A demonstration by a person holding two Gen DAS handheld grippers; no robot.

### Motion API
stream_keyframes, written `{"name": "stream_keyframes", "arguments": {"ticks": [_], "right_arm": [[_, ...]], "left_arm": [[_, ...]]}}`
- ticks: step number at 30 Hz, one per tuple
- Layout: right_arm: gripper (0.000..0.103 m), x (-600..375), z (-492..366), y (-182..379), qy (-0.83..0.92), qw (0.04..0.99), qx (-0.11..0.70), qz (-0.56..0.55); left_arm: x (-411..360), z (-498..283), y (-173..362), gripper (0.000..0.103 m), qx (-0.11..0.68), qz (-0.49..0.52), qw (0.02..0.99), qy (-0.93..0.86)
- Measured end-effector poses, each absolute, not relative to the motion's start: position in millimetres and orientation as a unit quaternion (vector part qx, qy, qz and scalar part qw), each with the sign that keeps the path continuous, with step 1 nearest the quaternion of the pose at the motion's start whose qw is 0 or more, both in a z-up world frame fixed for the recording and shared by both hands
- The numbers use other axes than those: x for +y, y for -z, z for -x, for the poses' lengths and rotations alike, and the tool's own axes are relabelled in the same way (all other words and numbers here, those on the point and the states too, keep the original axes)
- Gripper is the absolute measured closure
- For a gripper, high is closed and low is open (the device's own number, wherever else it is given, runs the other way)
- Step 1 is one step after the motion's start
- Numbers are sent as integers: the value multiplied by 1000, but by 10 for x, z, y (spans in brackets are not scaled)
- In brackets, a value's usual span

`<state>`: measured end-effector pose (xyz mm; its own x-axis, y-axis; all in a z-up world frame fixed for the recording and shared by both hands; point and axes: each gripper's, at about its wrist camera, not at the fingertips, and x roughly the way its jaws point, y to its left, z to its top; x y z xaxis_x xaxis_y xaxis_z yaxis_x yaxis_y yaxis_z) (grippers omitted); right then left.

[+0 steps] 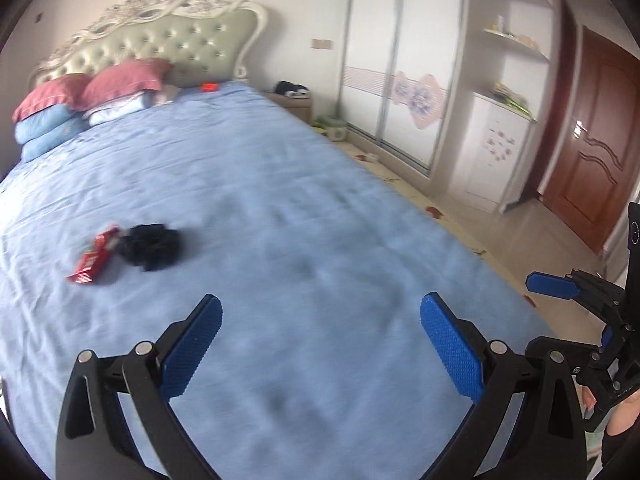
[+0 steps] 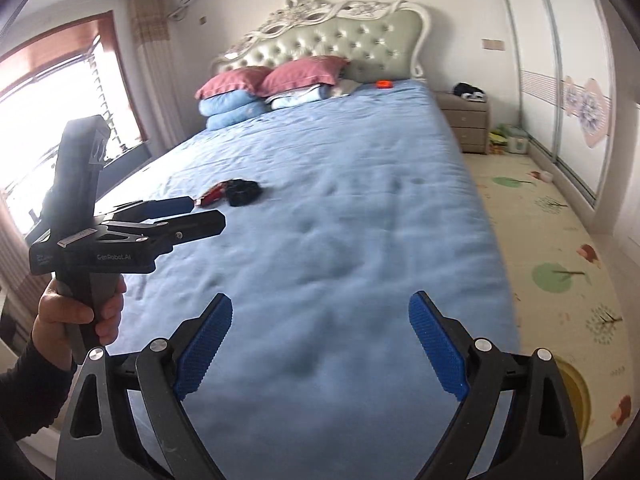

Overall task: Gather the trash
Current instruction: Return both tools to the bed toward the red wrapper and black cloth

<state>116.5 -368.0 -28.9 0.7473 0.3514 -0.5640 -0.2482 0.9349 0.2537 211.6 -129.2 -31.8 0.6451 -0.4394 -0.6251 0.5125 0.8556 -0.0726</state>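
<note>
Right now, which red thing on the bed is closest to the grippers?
The red wrapper beside the black bundle mid-bed; the other, a small orange-red item, lies far off by the headboard.

Wrapper (image 1: 94, 257) lies on the bed (image 1: 280, 208), touching the bundle (image 1: 152, 246) to its right | pillows (image 1: 84, 100) stacked at the headboard (image 1: 160, 40) behind | nightstand (image 2: 464, 120) right of the bed | wardrobe (image 1: 400, 60) beyond | both grippers (image 1: 320, 344) (image 2: 320, 340) over the near end, left one left of the right.
</note>
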Motion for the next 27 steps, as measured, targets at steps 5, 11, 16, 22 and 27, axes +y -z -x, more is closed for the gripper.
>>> {"name": "stream_keyframes", "arguments": {"ticks": [5, 11, 16, 22, 27], "right_arm": [[16, -3136, -1439, 249, -201, 923, 320, -68], [16, -2668, -1838, 177, -227, 915, 328, -54], [16, -2381, -2249, 203, -236, 909, 342, -47], [16, -2162, -2670, 269, -244, 901, 357, -37], [16, -2007, -3013, 341, -247, 897, 366, -19]], "left_arm": [[-703, -2233, 308, 4, 324, -44, 919, 221], [-204, -2454, 350, 4, 324, -36, 928, 182], [117, -2747, 468, 4, 338, -24, 927, 161], [382, -3179, 600, 4, 352, -11, 925, 144], [494, -3513, 678, 4, 365, -4, 917, 159]]}}
